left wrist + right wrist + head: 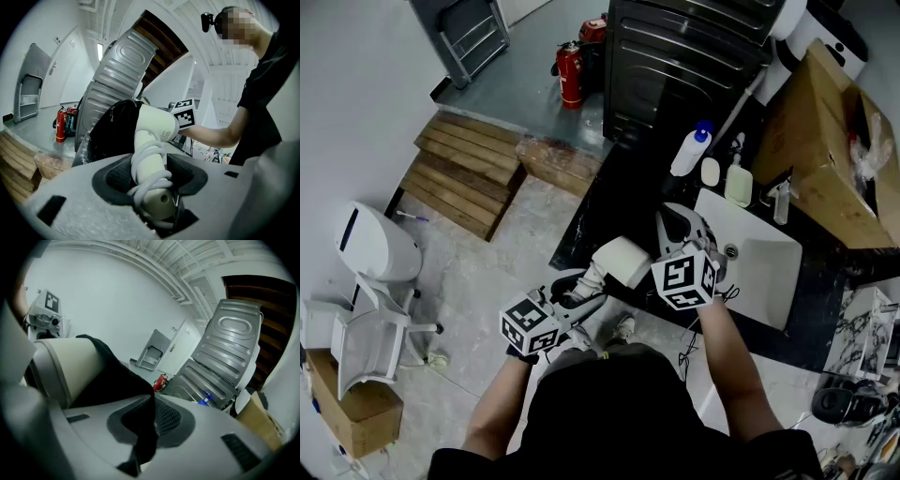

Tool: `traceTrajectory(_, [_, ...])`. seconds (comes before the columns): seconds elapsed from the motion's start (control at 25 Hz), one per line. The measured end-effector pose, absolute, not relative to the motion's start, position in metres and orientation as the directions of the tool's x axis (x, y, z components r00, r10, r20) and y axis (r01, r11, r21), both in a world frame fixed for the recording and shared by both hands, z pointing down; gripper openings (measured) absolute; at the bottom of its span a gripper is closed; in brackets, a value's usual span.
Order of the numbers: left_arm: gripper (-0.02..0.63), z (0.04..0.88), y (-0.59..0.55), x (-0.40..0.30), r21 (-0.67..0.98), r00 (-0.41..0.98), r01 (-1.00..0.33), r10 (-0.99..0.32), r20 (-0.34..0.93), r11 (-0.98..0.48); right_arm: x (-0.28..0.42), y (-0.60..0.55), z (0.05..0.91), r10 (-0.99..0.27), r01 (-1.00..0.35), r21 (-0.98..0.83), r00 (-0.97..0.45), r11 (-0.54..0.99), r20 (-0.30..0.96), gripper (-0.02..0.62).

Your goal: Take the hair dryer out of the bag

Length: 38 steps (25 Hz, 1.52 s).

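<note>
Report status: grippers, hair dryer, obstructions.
Left gripper clamped on hair dryer handle, cord wrapped round it. Right gripper pinching bag. Bag fabric draped over dryer's barrel; nothing else blocking.

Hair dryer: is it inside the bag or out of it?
Mostly out: the left gripper holds the hair dryer by its handle, white head exposed; bag fabric, pinched in the right gripper, drapes over one end.

The hair dryer (157, 126) stands before the bag (112, 133), left of the sink (759, 248).
</note>
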<state>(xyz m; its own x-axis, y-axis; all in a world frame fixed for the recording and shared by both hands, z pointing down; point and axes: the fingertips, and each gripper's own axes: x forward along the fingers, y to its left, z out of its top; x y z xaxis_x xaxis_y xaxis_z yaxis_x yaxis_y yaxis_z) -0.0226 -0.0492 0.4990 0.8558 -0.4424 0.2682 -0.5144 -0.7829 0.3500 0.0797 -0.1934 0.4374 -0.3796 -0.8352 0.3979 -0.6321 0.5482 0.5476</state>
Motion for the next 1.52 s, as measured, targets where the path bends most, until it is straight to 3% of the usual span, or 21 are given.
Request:
traceTrajectory(1.12, [0.229, 0.496, -0.02, -0.016, 0.342, 0.901, -0.428, -0.366, 0.234, -0.836, 0.06, -0.246, 0.436, -0.844, -0.687, 0.502, -0.35, 0.526, 0.406, 0.028])
traceTrajectory(1.52, [0.23, 0.488, -0.023, -0.065, 0.364, 0.855, -0.519, -0.472, 0.215, -0.774, 0.054, -0.198, 0.451, -0.783, -0.585, 0.527, -0.384, 0.616, 0.489, 0.028])
